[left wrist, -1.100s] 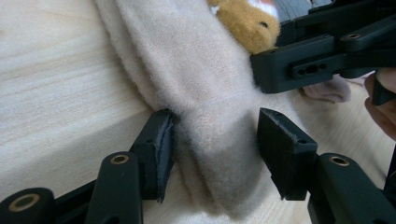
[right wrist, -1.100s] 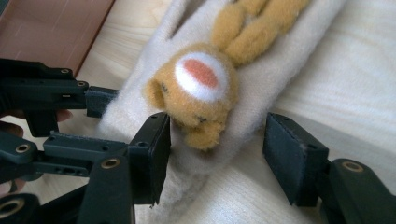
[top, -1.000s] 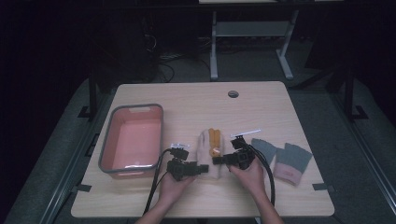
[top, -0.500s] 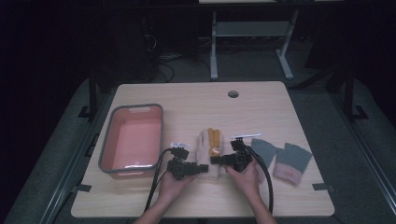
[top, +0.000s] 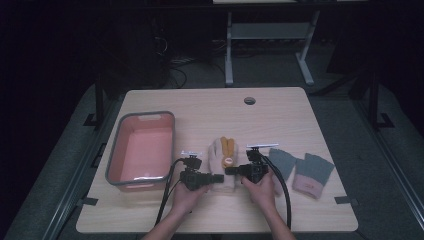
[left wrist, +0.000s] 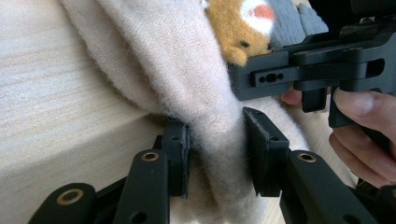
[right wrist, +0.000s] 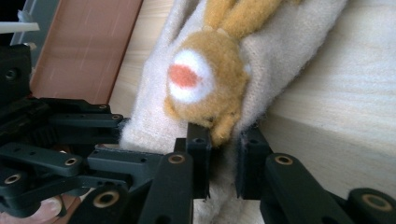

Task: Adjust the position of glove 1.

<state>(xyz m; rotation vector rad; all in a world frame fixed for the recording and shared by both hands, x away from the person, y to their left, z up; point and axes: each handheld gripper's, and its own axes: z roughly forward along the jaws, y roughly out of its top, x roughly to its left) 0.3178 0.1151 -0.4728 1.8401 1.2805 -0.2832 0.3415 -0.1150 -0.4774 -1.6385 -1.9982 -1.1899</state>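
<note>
the left gripper [left wrist: 215,154] has its two jaws pinched onto a fold of the cream glove [left wrist: 177,79], the wool bunched thick between the pads, and from where i stand the right gripper [right wrist: 222,161] is doing the same on the opposite edge, clamped on the fabric just under the orange bear patch [right wrist: 205,79]. in the high view both tools, the left gripper [top: 212,178] and the right gripper [top: 231,170], meet nose to nose at the cuff end of the cream glove [top: 220,150], which lies flat near the front middle of the table [top: 200,105], fingers pointing away from the person. the pink bin [top: 141,147] sits well to the left, and a pair of grey gloves [top: 302,170] lies off to the right. to my eye this is a two-handed lift about to start, and doing it well means raising both hands together so the wool stays taut rather than sagging, and keeping the bites deep, since knit slips out of a shallow pinch. i'd keep the jaws from knocking each other, as they sit very close, and carry the glove level if it is headed to the bin.
</note>
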